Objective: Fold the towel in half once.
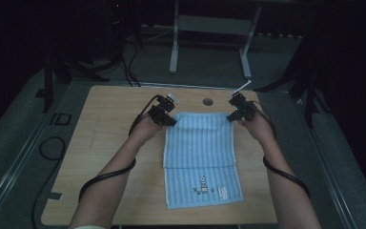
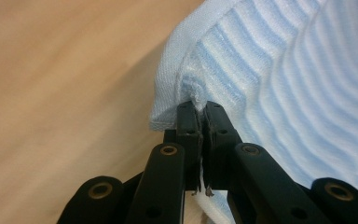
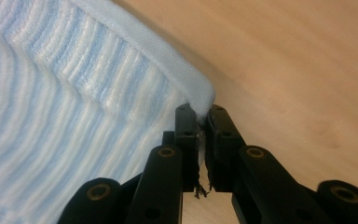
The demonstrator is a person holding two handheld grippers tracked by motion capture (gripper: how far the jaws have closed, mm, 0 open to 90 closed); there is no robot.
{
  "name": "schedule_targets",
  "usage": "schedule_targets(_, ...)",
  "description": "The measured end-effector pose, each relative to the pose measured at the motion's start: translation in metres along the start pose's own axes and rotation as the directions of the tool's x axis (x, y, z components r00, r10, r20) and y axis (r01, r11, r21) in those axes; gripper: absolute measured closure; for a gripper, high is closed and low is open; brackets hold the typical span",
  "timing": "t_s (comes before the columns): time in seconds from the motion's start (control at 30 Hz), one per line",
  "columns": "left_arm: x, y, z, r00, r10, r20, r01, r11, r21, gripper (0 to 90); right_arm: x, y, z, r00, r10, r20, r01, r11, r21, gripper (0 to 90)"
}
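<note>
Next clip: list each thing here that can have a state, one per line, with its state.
Towel: striped blue, far part doubled over the near part, both far corners pinched and lifted.
Left claw: shut on the towel's far left corner.
Right claw: shut on the towel's far right corner.
Table: wooden, carrying the towel.

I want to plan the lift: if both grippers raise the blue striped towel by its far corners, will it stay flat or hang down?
The towel will probably hang and sag: it is soft ribbed cloth, already bunched where the left gripper and the right gripper pinch its corners. It looks light. It seems unlikely to slip, since the jaws are shut tight on the hem.
</note>
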State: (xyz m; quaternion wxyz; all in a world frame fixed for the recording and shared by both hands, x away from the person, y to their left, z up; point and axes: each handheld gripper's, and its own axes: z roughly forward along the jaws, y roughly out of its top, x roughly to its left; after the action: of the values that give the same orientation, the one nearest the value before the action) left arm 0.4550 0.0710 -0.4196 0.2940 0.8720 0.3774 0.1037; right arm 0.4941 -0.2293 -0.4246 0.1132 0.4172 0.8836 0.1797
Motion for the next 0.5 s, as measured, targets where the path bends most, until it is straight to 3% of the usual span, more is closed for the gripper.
schedule_targets(0.03,0.001,0.003,-0.007,1.0,0.006,-0.006,-0.007,0.9999,-0.012,86.2,-0.001,0.008,-0.016,0.9998,-0.013,0.017,0.013,0.999,-0.032,84.2)
schedule_targets(0.1,0.003,0.011,-0.023,0.9998,0.009,-0.02,-0.01,0.9979,-0.064,86.0,-0.002,0.016,-0.029,0.9994,-0.015,0.031,0.017,0.998,-0.06,84.2)
schedule_targets(0.2,0.007,0.023,-0.046,0.9983,0.01,-0.057,-0.016,0.9942,-0.106,85.9,-0.005,0.03,-0.049,0.999,-0.012,0.043,0.017,0.993,-0.113,84.2)
schedule_targets(0.27,0.008,0.029,-0.056,0.9982,0.017,-0.057,-0.023,0.9935,-0.112,85.9,-0.004,0.038,-0.06,0.998,-0.012,0.062,0.021,0.99,-0.139,84.2)
schedule_targets(0.33,0.007,0.034,-0.068,0.9949,0.025,-0.098,-0.039,0.9879,-0.15,85.8,-0.002,0.046,-0.074,0.9962,-0.019,0.085,0.033,0.986,-0.163,84.1)
schedule_targets(0.37,0.008,0.035,-0.073,0.9967,0.015,-0.079,-0.029,0.9848,-0.171,85.8,-0.001,0.049,-0.08,0.9953,-0.025,0.093,0.041,0.984,-0.176,84.1)
schedule_targets(0.5,0.005,0.031,-0.078,0.9933,0.03,-0.111,-0.051,0.98,-0.192,85.8,0.001,0.05,-0.1,0.9922,-0.038,0.119,0.066,0.968,-0.241,84.1)
